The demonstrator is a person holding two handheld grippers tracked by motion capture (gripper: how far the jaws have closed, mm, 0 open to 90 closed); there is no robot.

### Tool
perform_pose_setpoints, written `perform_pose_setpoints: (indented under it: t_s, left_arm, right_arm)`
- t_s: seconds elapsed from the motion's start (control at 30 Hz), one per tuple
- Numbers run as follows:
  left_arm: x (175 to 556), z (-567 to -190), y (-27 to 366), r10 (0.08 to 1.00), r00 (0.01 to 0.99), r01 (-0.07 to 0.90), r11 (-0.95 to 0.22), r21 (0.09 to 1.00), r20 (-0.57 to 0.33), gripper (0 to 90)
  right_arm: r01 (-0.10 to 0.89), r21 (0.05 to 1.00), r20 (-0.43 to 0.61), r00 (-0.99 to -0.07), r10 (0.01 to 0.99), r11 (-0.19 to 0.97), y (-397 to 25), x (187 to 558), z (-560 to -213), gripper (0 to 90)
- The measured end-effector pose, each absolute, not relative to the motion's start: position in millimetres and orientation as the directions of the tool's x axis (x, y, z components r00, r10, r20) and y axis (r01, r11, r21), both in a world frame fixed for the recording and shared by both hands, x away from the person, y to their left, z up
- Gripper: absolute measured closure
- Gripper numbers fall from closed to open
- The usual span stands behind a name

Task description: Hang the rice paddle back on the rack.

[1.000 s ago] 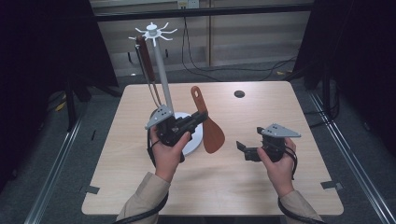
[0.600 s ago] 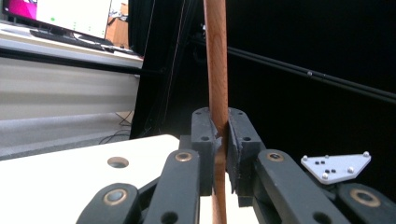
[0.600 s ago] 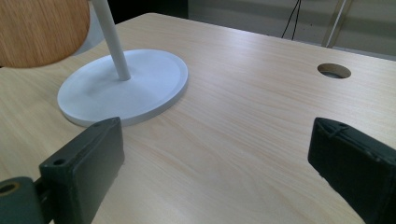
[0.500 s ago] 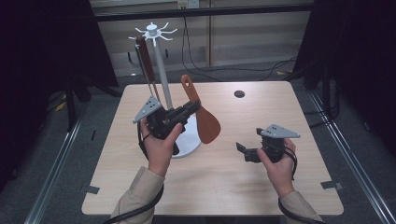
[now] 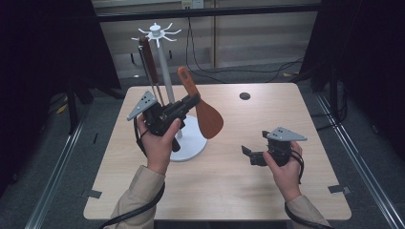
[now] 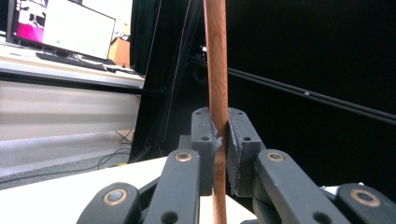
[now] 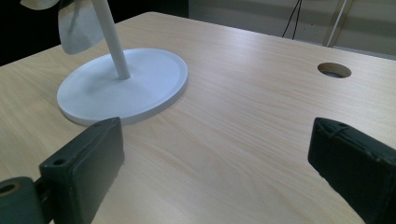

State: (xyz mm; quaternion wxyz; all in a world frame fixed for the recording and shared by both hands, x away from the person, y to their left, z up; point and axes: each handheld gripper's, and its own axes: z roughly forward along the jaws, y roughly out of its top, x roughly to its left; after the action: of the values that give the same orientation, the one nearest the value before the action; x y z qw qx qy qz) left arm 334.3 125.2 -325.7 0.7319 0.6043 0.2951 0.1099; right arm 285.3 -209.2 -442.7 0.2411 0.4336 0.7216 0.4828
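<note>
L gripper (image 5: 187, 106) at frame centre-left, jaws clamped on wooden spatula (image 5: 203, 107) handle, held above surface (image 5: 286, 191), blade just right of white rack (image 5: 162, 67) pole. R gripper (image 5: 249, 153) lower right, jaws apart, nothing between. Round hole (image 5: 245, 96) upper right of surface.

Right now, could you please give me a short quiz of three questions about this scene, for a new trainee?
1. True or false: the left gripper is shut on the wooden spatula.
2. Which thing stands on the table? A) a white rack B) a red bowl C) a blue box
3. Fill in: the right gripper has its jaws ____.

Key: 1 true; 2 A, the white rack; 3 open.
</note>
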Motion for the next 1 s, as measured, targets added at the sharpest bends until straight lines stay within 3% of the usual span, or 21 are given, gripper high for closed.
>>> perform_pose_setpoints:
  t_s: [1.0]
  left_arm:
    - [346.1,-300.6,140.4,0.534,0.795,0.149,0.288,0.946,-0.287,83.1]
  right_arm:
    - [0.392,0.907,0.076,-0.509,0.858,0.152,-210.5,284.9,-442.1,4.0]
